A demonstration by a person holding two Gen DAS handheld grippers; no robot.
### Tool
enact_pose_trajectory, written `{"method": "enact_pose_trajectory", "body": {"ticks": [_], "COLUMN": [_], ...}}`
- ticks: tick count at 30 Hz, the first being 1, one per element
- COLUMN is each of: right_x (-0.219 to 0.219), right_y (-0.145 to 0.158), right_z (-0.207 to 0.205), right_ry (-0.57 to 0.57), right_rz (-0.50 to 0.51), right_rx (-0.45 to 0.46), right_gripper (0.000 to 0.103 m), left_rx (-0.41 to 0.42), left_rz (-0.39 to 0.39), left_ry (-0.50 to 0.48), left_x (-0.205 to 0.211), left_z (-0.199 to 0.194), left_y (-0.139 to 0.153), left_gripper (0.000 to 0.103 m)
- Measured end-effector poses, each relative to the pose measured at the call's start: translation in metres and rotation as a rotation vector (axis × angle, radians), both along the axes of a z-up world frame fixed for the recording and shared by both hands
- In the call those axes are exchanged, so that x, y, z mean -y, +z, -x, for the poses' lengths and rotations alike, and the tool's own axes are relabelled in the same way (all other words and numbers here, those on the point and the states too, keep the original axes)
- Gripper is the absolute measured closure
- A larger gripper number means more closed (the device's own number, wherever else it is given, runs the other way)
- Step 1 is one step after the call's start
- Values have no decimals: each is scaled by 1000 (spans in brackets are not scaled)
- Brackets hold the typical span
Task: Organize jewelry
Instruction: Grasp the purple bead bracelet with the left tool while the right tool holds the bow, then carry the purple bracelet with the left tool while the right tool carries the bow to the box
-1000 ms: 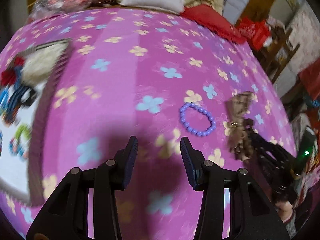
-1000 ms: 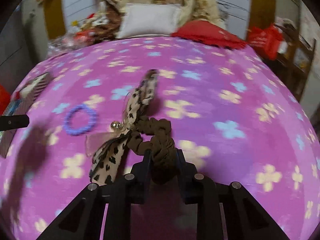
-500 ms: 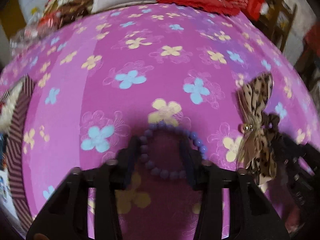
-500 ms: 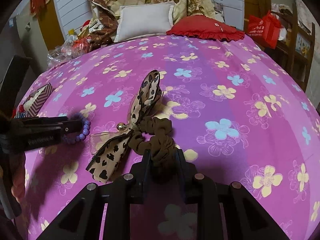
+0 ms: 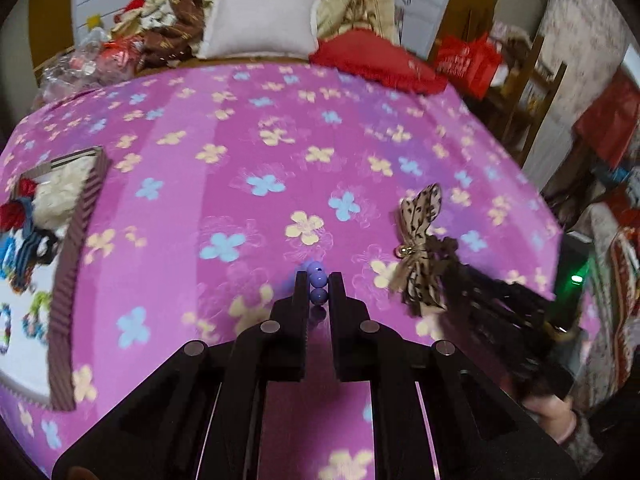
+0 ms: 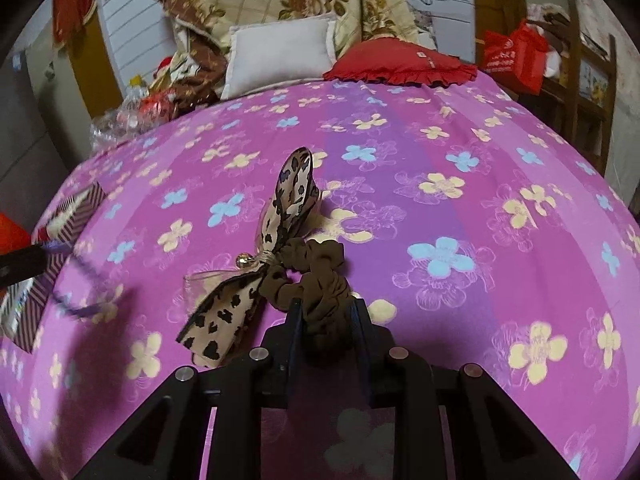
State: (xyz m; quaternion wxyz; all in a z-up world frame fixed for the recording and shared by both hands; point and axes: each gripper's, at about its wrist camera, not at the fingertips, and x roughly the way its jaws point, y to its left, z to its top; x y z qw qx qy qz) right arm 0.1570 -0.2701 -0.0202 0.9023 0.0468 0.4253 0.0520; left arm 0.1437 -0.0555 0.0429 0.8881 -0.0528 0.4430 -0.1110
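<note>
Striped brown-and-white cardboard box (image 5: pixel 76 240) sits at the far left of the magenta floral bedspread (image 5: pixel 240 140), already holding other coloured pieces, so it is probably where things get sorted. The left gripper (image 5: pixel 319 292) is pinching the purple round-bead bracelet (image 5: pixel 319 280) between its 2 fingers, apparently to carry it there; only 3 beads show, the rest hidden. Further right, the right gripper (image 6: pixel 326 320) is clamped on the brown fabric scrunchie with a leopard-print bow (image 6: pixel 296 256). Its small gold charm is hard to make out, and the box contents are blurred.
</note>
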Motion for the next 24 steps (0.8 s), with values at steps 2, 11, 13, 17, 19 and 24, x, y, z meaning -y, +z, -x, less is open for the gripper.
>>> {"method": "enact_pose_trajectory", "body": {"ticks": [2, 11, 13, 17, 19, 24], "right_x": [1, -10, -11, -10, -11, -16], "right_y": [4, 34, 39, 43, 46, 60], "right_z": [6, 86, 108, 142, 152, 166], "right_ry": [-16, -39, -45, -68, -72, -81], "right_rz": [-20, -30, -19, -34, -21, 7], "right_rx": [7, 64, 75, 56, 57, 76], "right_gripper": [81, 82, 82, 82, 82, 82], "left_rx": [22, 80, 88, 84, 90, 121], "left_rz": [10, 35, 44, 61, 77, 83], "left_ry": [21, 66, 65, 53, 45, 33], "left_x": [-8, -36, -39, -42, -44, -47], "left_z": [16, 89, 100, 113, 121, 140], "left_y": [9, 27, 27, 27, 29, 37], "left_gripper": [95, 95, 95, 95, 95, 95]}}
